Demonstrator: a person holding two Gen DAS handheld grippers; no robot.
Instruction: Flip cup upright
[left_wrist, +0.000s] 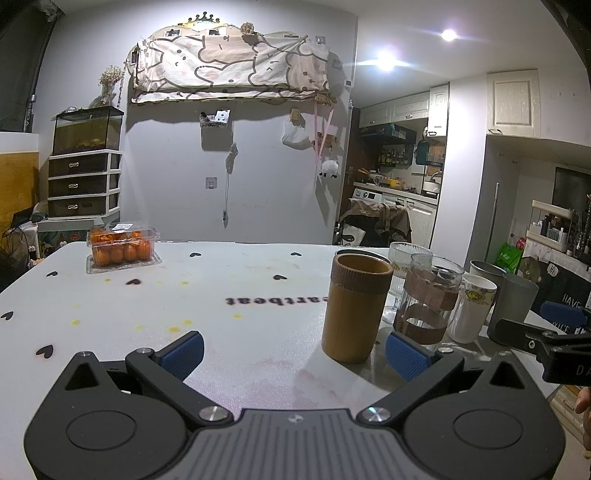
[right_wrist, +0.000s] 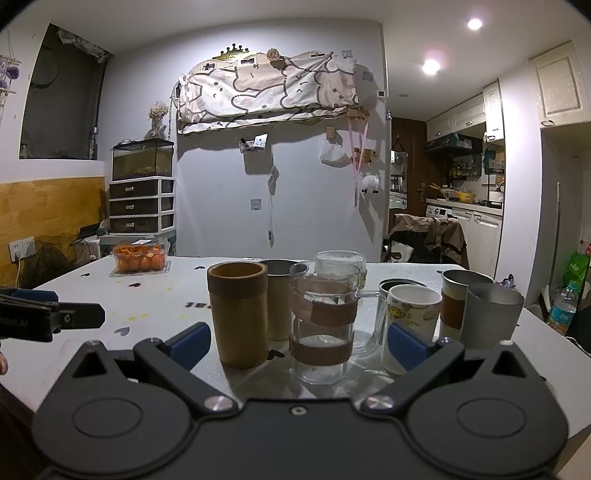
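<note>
A tan bamboo cup (left_wrist: 354, 308) stands upright with its mouth up on the white table (left_wrist: 221, 295); it also shows in the right wrist view (right_wrist: 240, 314). My left gripper (left_wrist: 295, 352) is open and empty, just in front of the cup. My right gripper (right_wrist: 299, 343) is open and empty, low at the table's near edge, facing a clear glass mug (right_wrist: 325, 325) with brown bands. The right gripper also shows at the right edge of the left wrist view (left_wrist: 554, 332); the left gripper shows at the left edge of the right wrist view (right_wrist: 55, 317).
Several upright cups cluster right of the bamboo cup: a white printed cup (right_wrist: 410, 325), grey metal cups (right_wrist: 491, 317), a ribbed glass (right_wrist: 341, 264), a tan cup (right_wrist: 279, 299). A clear box of oranges (left_wrist: 122, 247) sits at the far left of the table.
</note>
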